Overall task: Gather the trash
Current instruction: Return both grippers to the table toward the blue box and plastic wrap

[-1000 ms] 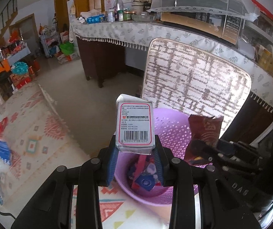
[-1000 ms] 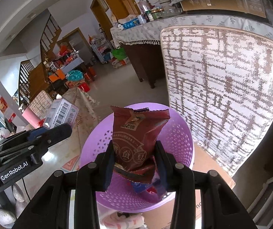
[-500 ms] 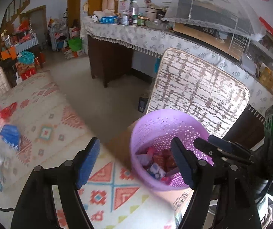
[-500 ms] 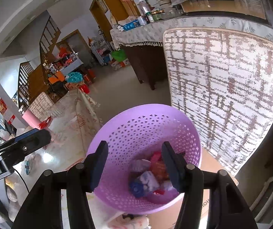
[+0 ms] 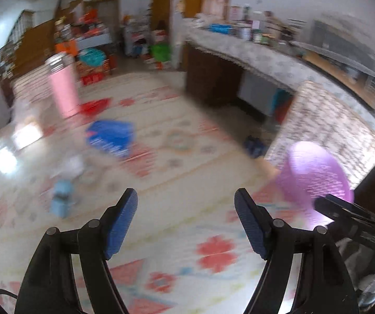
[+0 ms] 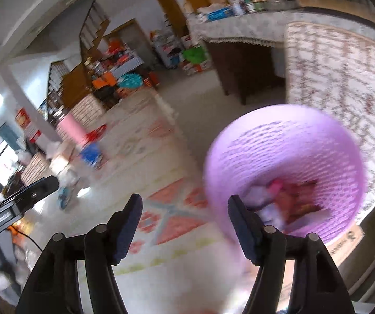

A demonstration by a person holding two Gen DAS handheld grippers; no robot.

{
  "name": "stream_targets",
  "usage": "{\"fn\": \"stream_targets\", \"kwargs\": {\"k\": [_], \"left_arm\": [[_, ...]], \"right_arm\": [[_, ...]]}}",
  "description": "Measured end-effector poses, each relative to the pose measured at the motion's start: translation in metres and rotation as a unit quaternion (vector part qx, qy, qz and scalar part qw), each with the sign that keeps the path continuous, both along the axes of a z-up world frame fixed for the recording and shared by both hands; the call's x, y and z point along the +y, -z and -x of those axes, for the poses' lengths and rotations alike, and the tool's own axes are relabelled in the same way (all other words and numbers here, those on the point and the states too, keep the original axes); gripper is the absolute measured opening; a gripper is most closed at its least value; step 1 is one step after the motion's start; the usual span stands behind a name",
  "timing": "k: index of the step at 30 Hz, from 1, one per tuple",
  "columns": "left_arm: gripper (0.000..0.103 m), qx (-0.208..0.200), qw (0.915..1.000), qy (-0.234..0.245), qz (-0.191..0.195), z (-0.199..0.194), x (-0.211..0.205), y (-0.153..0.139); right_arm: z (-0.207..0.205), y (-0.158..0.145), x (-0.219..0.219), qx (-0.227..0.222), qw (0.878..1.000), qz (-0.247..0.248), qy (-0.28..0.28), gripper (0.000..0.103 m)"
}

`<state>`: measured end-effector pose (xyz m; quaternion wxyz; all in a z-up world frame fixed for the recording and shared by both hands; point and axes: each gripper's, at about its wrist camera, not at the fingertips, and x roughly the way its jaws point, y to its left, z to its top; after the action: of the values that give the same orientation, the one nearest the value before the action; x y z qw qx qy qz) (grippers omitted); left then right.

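Our left gripper (image 5: 186, 209) is wide open and holds nothing. Our right gripper (image 6: 185, 210) is opening wider, with nothing between its pads. The purple basket (image 6: 339, 141) sits off to the right, with wrappers (image 6: 294, 198) lying inside it. On the patterned cloth (image 5: 187, 248) we see a blue packet (image 5: 111, 136), a small light blue thing (image 5: 61, 201) and a pink bottle (image 5: 63, 89). It is all blurry.

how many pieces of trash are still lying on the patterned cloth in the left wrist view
3 that I can make out through the blur: a red wrapper beside the pink bottle, a blue packet mid-cloth, and a light blue piece nearest. Others may be hidden.
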<state>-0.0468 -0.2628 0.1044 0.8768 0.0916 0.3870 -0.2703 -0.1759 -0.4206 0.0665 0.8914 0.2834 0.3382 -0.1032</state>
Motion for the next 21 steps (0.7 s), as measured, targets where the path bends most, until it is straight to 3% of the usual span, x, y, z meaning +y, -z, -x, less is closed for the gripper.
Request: {"fn": "stream_targets", "kwargs": {"k": [9,16,21], "left_arm": [[0.076,-0.002,0.9915,-0.121,-0.049,-0.066,0.107,0.03],[0.076,0.03,0.9877,-0.135,-0.073,-0.116,0.125,0.064],[0.076,0.069,0.9885,-0.124,-0.053,-0.132,0.123,0.082]], "right_arm": [[-0.041,0.012,0.065,0.02,0.998,-0.003,-0.055,0.074],[-0.057,0.014,0.089,0.04,0.997,0.012,-0.066,0.074],[-0.069,0.012,0.096,0.051,0.996,0.022,-0.067,0.074]]}}
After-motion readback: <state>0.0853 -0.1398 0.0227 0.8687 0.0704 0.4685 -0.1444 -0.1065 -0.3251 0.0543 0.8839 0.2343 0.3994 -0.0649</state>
